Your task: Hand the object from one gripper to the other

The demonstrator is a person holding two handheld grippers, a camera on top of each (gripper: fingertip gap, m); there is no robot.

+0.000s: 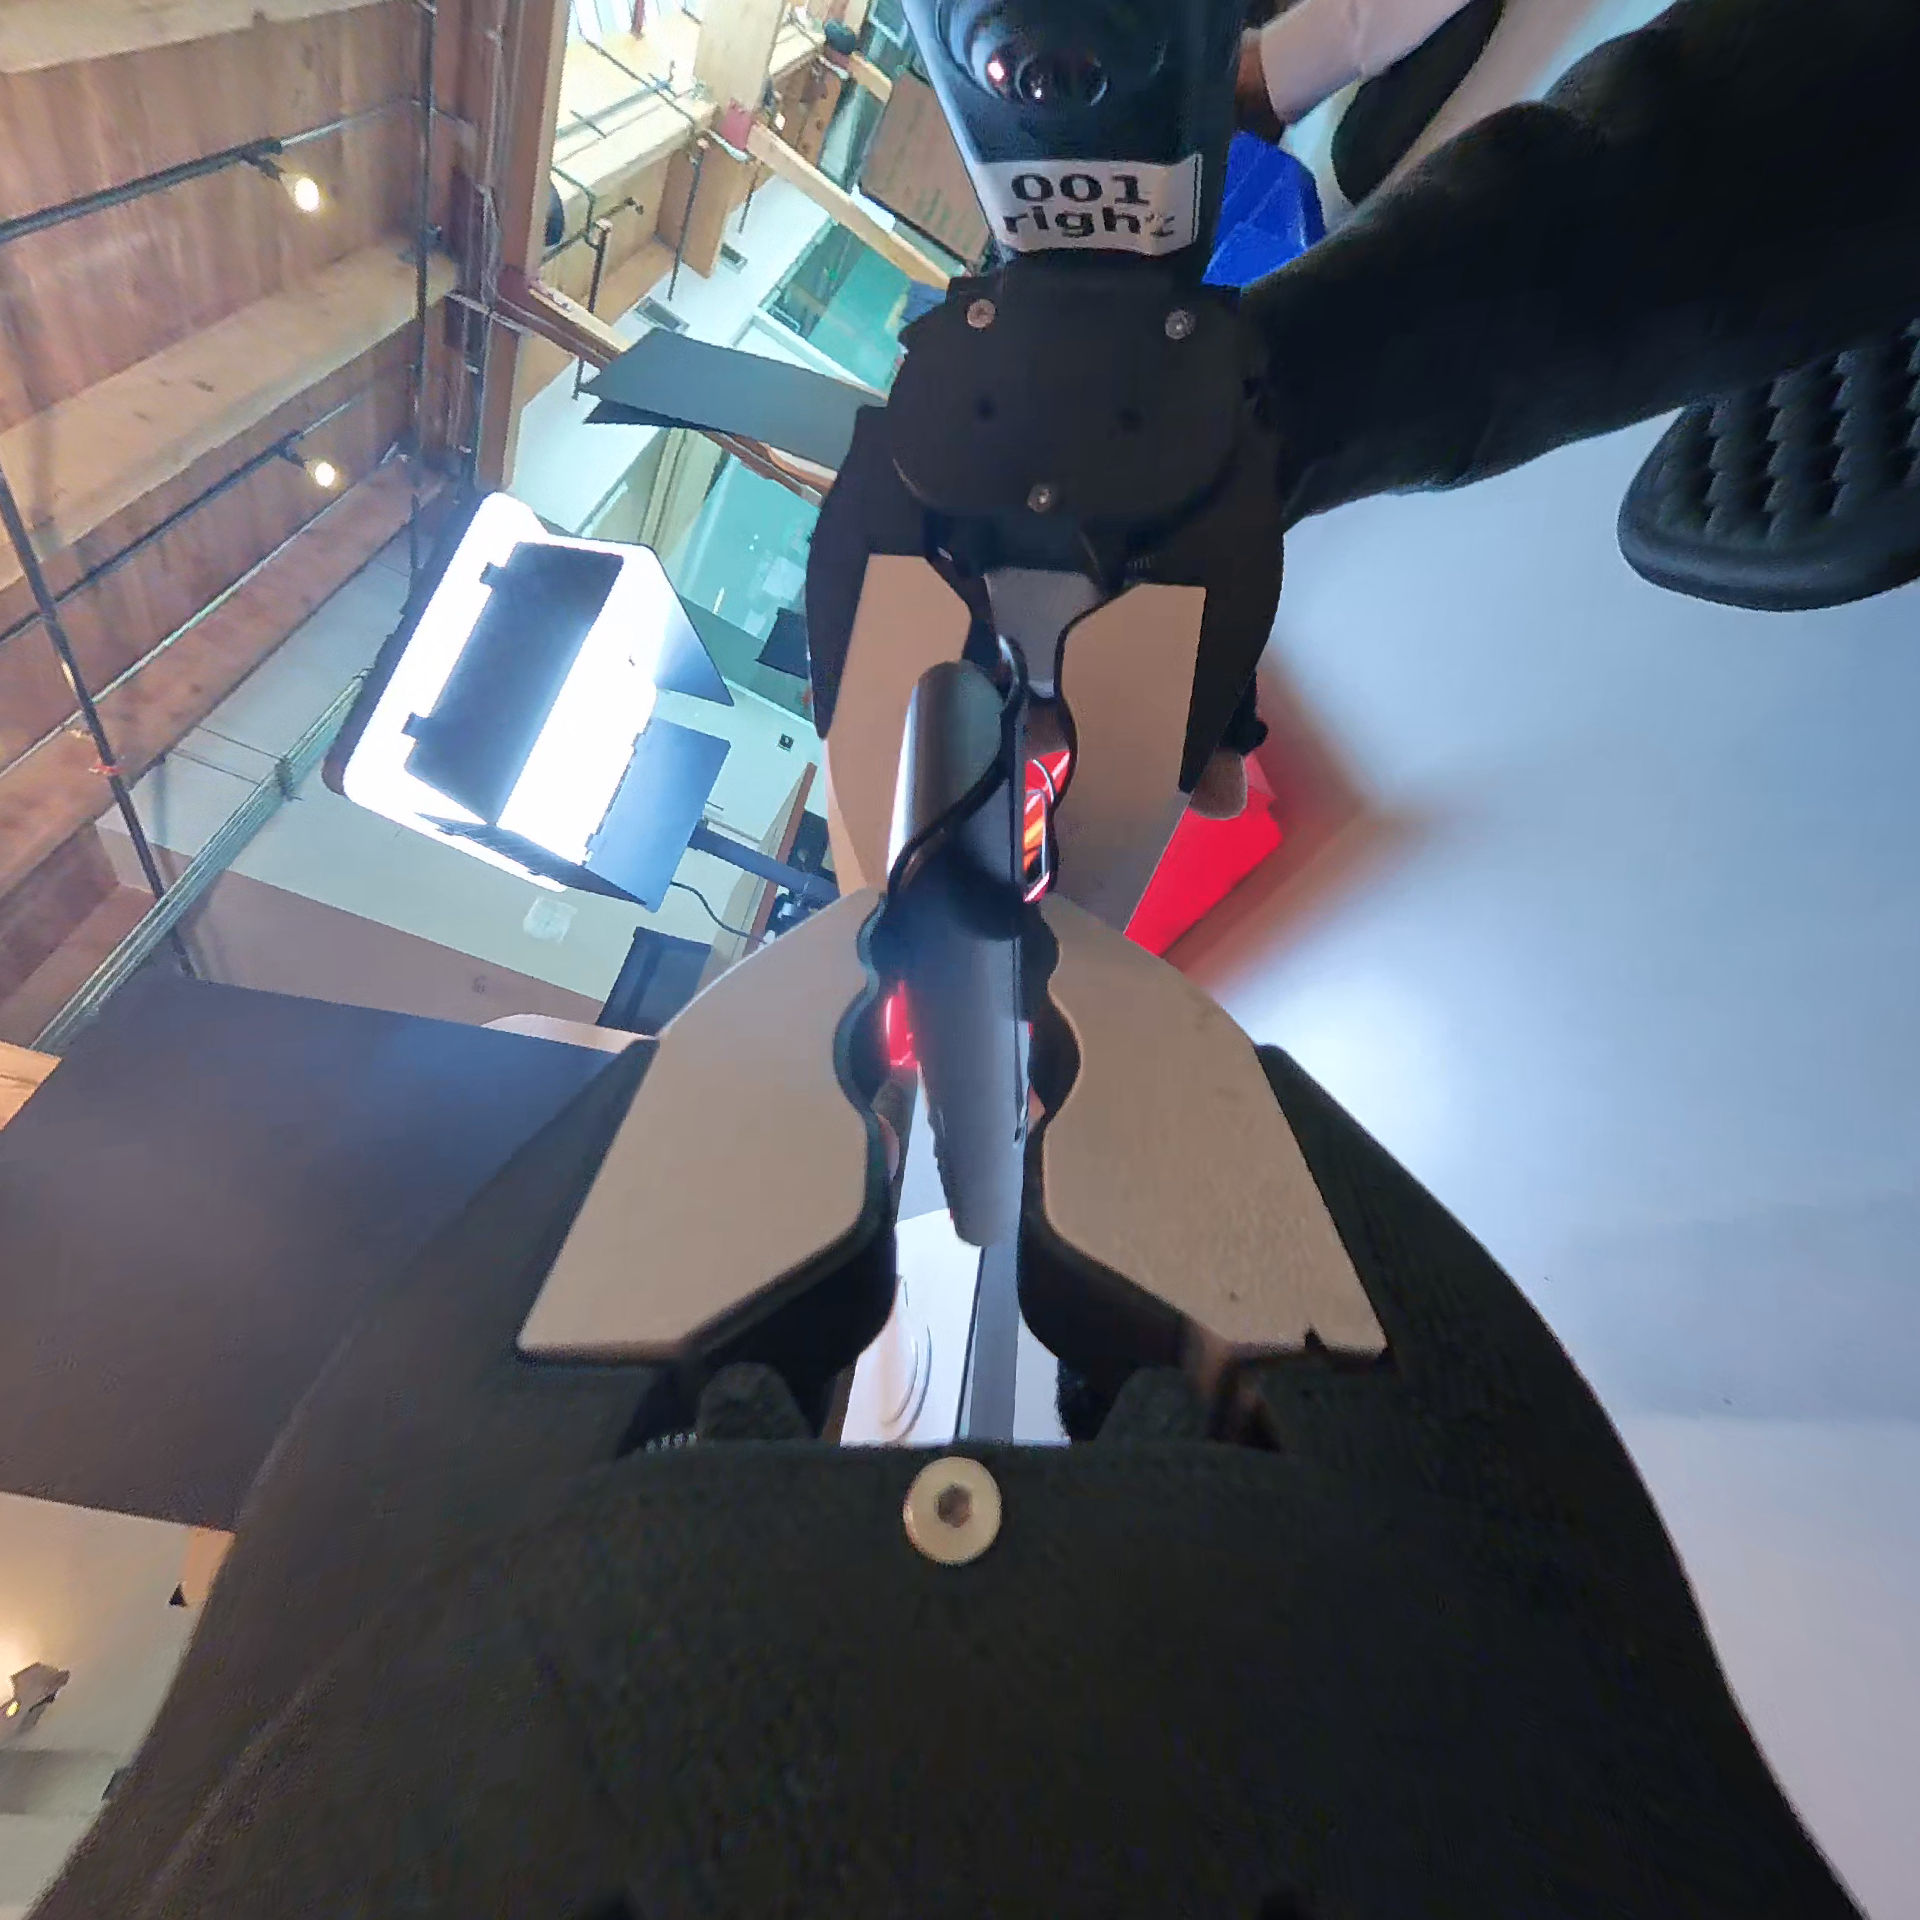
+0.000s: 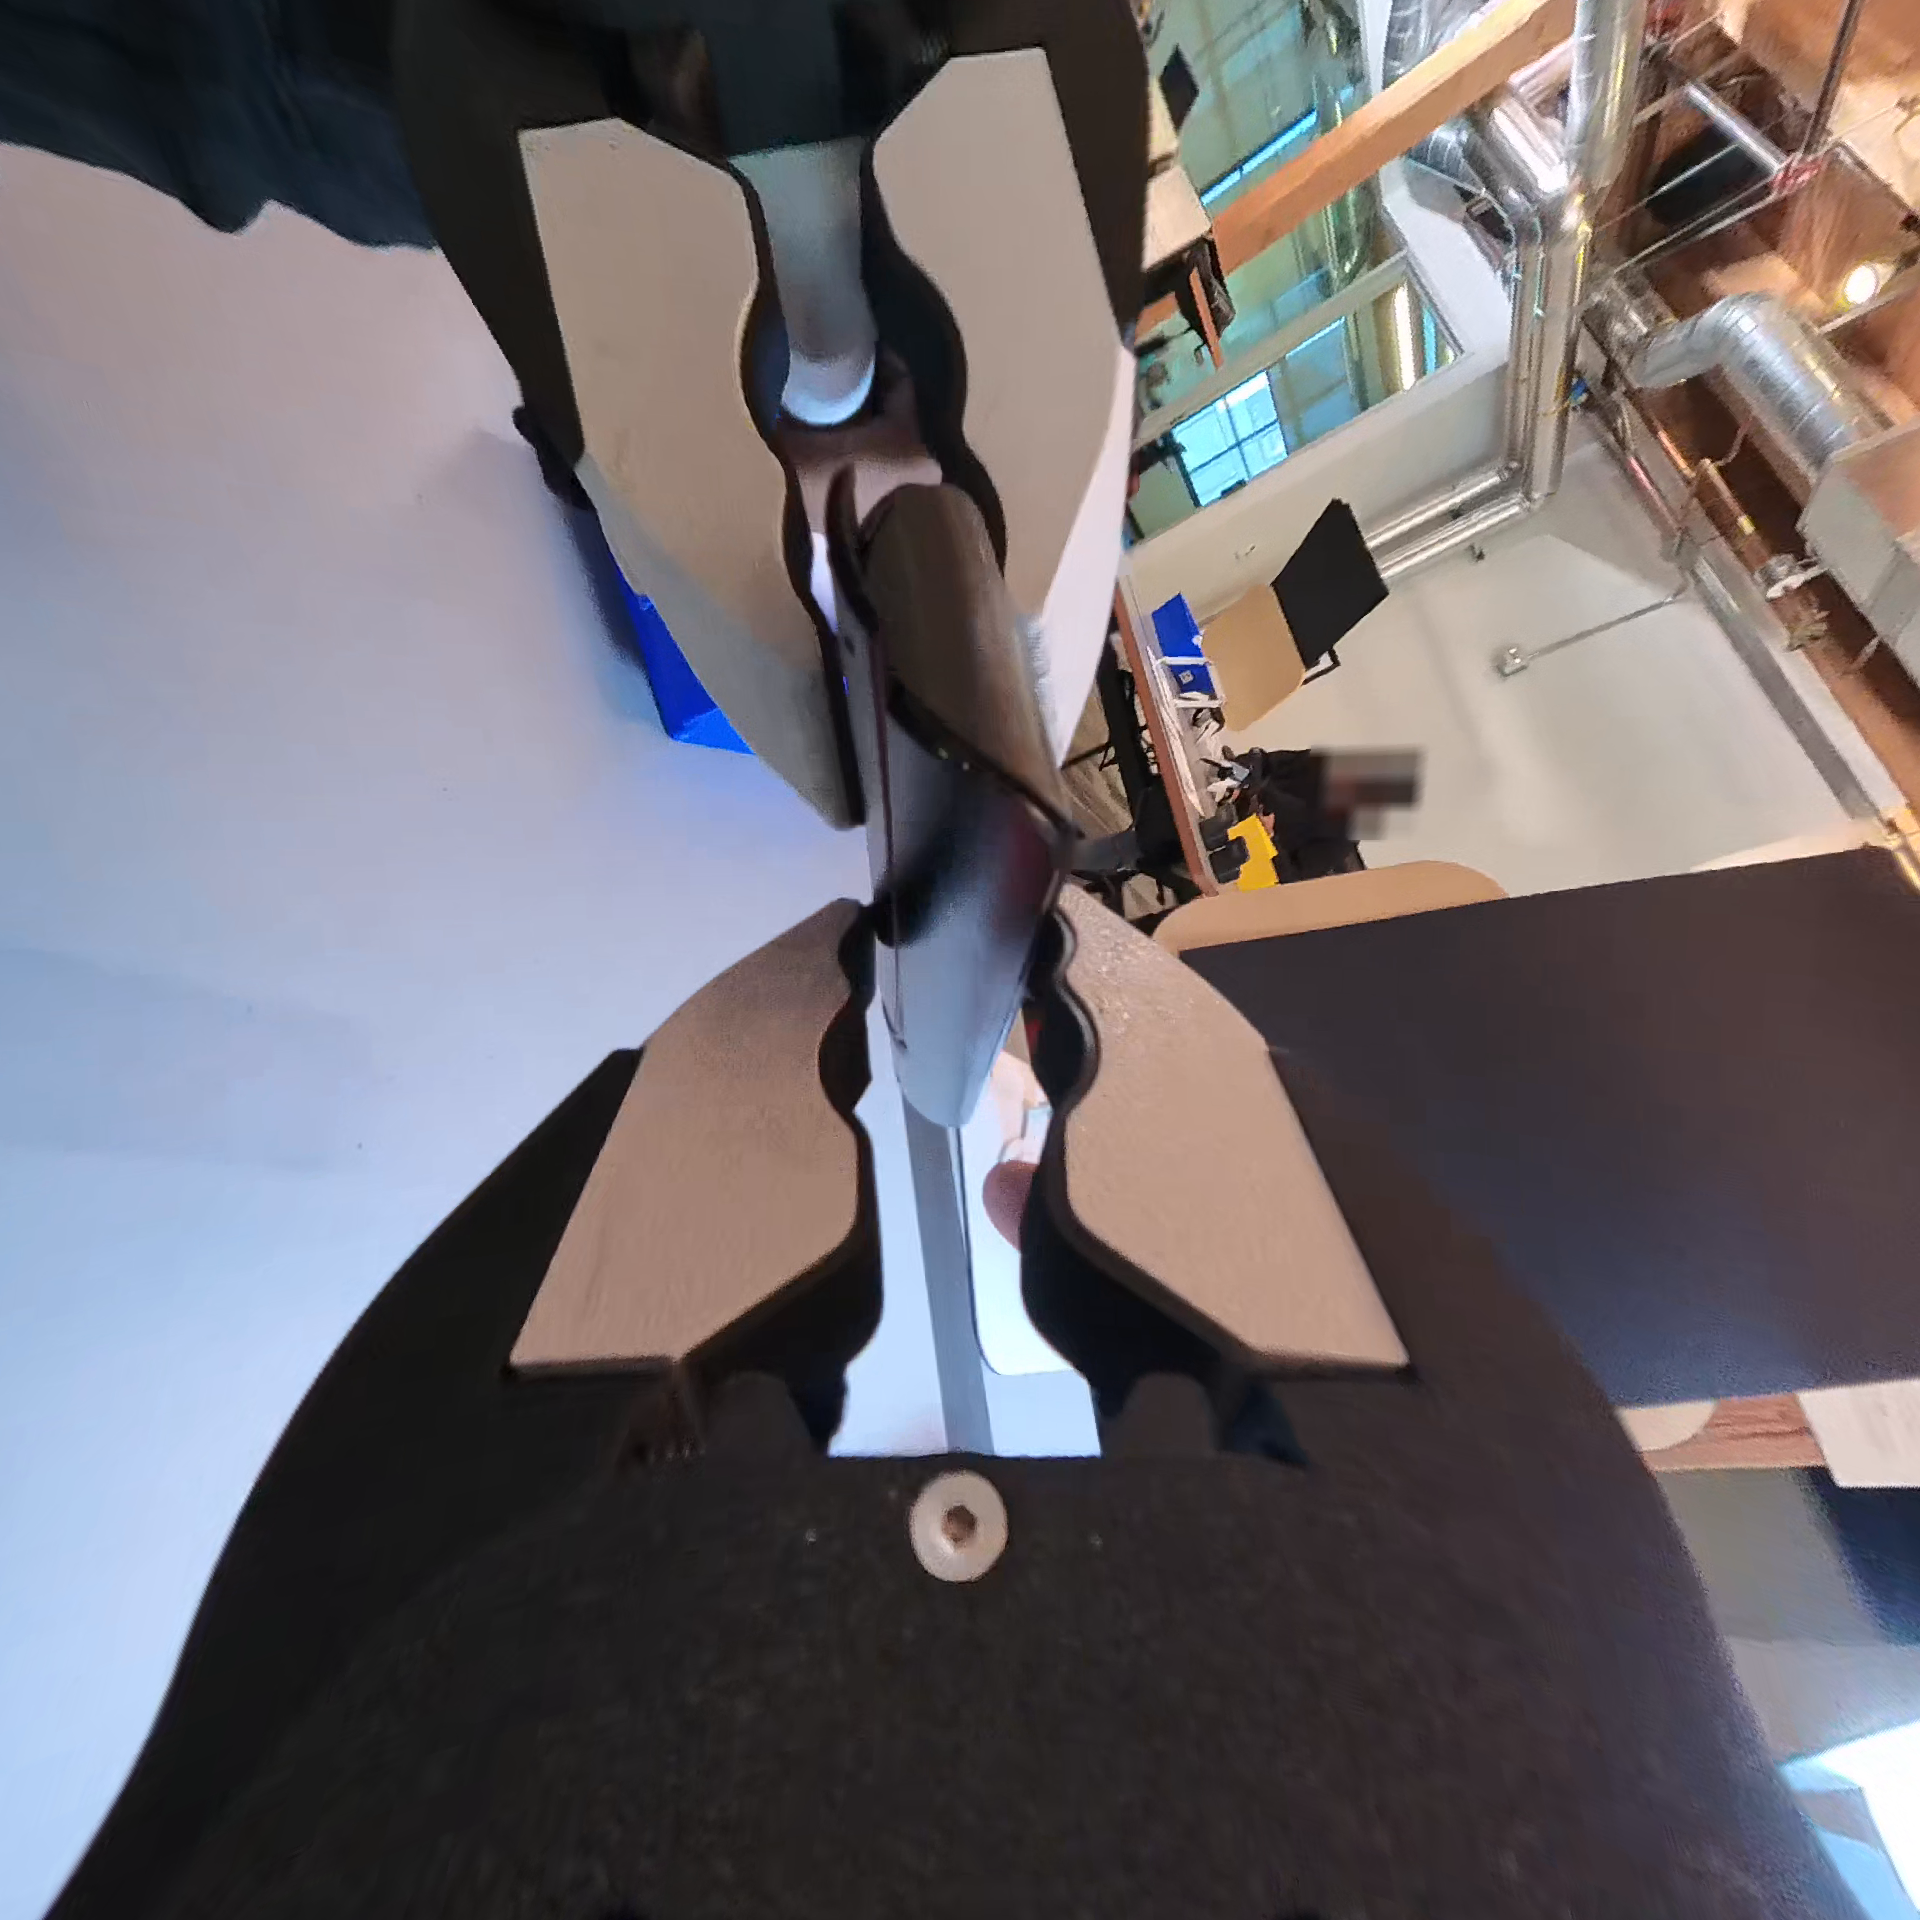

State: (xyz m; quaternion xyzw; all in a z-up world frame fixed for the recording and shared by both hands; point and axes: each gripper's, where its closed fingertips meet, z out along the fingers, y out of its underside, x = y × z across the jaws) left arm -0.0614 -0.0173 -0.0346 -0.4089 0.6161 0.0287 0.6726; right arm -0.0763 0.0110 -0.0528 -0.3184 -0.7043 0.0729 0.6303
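We hold the slim grey object (image 1: 961, 1049) between both tools: the left tool (image 1: 956, 1039) is clamped on its near end, the right tool (image 1: 1023, 727) closed on the far end. Its long axis runs straight from one tool to the other, above the white surface (image 1: 1558, 1039).

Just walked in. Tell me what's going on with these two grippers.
A handover is mid-way. A person holds two hand-held grippers pointed at each other above a white table. Between them is a slim grey object with a thin black cord wrapped around it. The left gripper is closed on one end, and the right gripper is closed on the other. Both hold it at once; neither has let go.
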